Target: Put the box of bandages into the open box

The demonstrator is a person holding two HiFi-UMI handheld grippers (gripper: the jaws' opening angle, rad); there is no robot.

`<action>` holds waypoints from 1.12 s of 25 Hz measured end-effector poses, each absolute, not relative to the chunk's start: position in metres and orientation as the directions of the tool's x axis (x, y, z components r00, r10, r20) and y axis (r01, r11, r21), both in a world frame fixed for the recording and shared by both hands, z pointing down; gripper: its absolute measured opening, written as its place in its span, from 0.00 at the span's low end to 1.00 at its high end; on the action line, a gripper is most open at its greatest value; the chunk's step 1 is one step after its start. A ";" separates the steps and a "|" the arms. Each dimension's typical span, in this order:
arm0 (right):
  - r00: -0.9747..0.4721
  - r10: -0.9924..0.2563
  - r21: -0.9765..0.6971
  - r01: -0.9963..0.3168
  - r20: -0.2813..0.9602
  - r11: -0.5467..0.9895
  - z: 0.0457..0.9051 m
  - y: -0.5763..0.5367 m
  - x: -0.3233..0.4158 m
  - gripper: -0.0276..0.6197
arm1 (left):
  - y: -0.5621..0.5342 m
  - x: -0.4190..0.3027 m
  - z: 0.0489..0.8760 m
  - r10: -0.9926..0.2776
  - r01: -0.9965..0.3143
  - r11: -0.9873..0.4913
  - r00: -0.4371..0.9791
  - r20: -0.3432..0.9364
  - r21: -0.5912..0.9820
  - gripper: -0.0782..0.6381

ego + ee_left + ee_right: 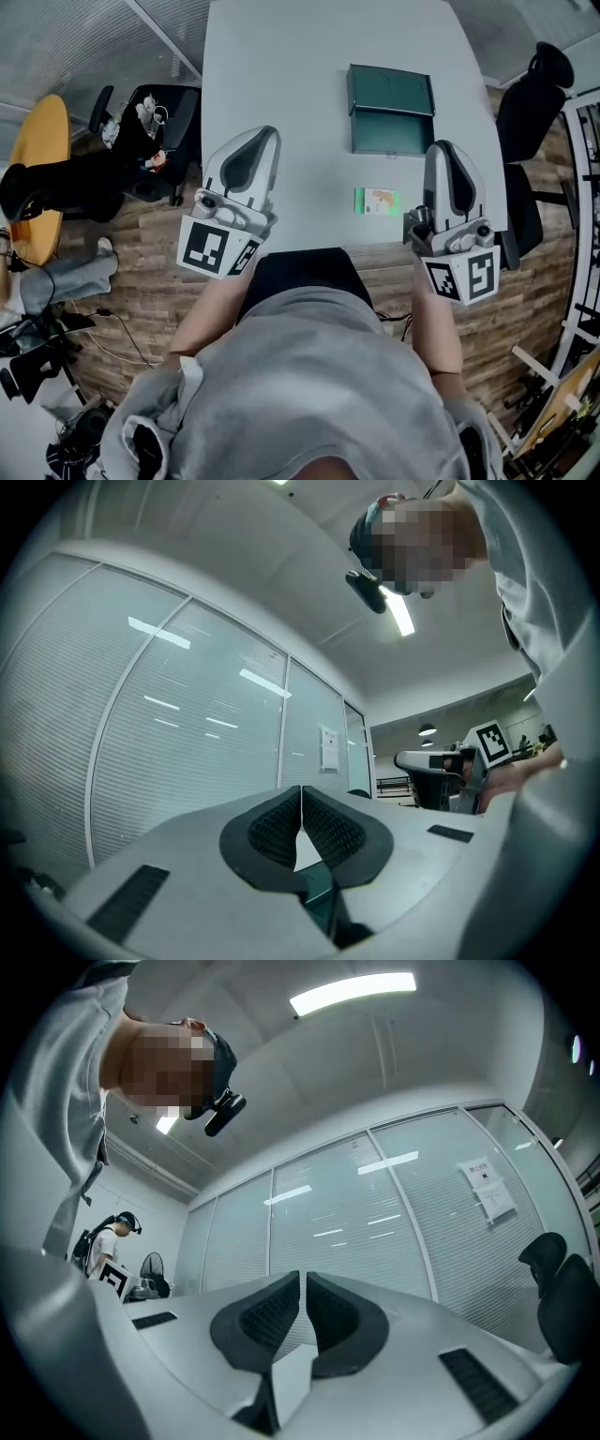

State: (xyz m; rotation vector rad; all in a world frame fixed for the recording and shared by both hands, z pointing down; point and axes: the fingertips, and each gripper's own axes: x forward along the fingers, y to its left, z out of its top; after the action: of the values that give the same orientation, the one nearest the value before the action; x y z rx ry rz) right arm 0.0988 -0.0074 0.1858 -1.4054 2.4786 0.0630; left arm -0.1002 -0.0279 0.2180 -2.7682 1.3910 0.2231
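Pale table (281, 94) with bandage box (378, 201) near open box (391, 131), office chair (530, 103) alongside

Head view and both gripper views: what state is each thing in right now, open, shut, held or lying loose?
Dark green rectangular box: lid open, folded back, resting on the white table.
Small green-and-orange bandage box: lying flat on the table, apart from the green box, not held.
Left gripper: fingers shut, nothing between them.
Right gripper: fingers shut, nothing between them.
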 end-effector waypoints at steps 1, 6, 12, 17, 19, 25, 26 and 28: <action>-0.482 -0.834 -0.103 -0.847 -0.267 0.522 0.187 -0.009 0.098 0.13 | -0.030 -0.099 0.219 -0.792 -0.797 -0.603 0.594 -0.141 0.032 0.14; -0.467 -0.852 -0.098 -0.861 -0.236 0.499 0.193 -0.019 0.099 0.13 | -0.045 -0.089 0.223 -0.760 -0.763 -0.645 0.634 -0.143 0.045 0.14; -0.517 -0.844 -0.042 -0.849 -0.146 0.527 0.209 -0.027 0.095 0.13 | -0.057 -0.075 0.237 -0.724 -0.721 -0.689 0.678 -0.129 0.076 0.14; -0.524 -0.851 -0.051 -0.849 -0.040 0.526 0.249 -0.038 0.101 0.13 | -0.062 -0.067 0.250 -0.706 -0.701 -0.708 0.698 -0.124 0.086 0.14; -0.535 -0.845 -0.061 -0.843 0.004 0.534 0.269 -0.044 0.102 0.13 | -0.066 -0.065 0.257 -0.702 -0.696 -0.712 0.703 -0.114 0.092 0.14; -0.550 -0.801 -0.088 -0.833 0.236 0.546 0.364 -0.048 0.105 0.13 | -0.070 -0.059 0.276 -0.689 -0.682 -0.725 0.721 -0.079 0.100 0.14; -0.543 -0.791 -0.094 -0.836 0.280 0.541 0.383 -0.048 0.107 0.13 | -0.072 -0.057 0.279 -0.687 -0.679 -0.726 0.723 -0.073 0.103 0.14; -0.534 -0.765 -0.100 -0.837 0.361 0.537 0.419 -0.044 0.111 0.13 | -0.073 -0.053 0.286 -0.678 -0.671 -0.734 0.733 -0.057 0.102 0.14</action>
State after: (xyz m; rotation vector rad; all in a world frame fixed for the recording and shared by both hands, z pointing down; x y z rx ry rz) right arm 0.1109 -0.0442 0.4192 -1.5969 2.9880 -0.4541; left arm -0.0534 -0.0732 0.2862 -2.9929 1.1673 0.1456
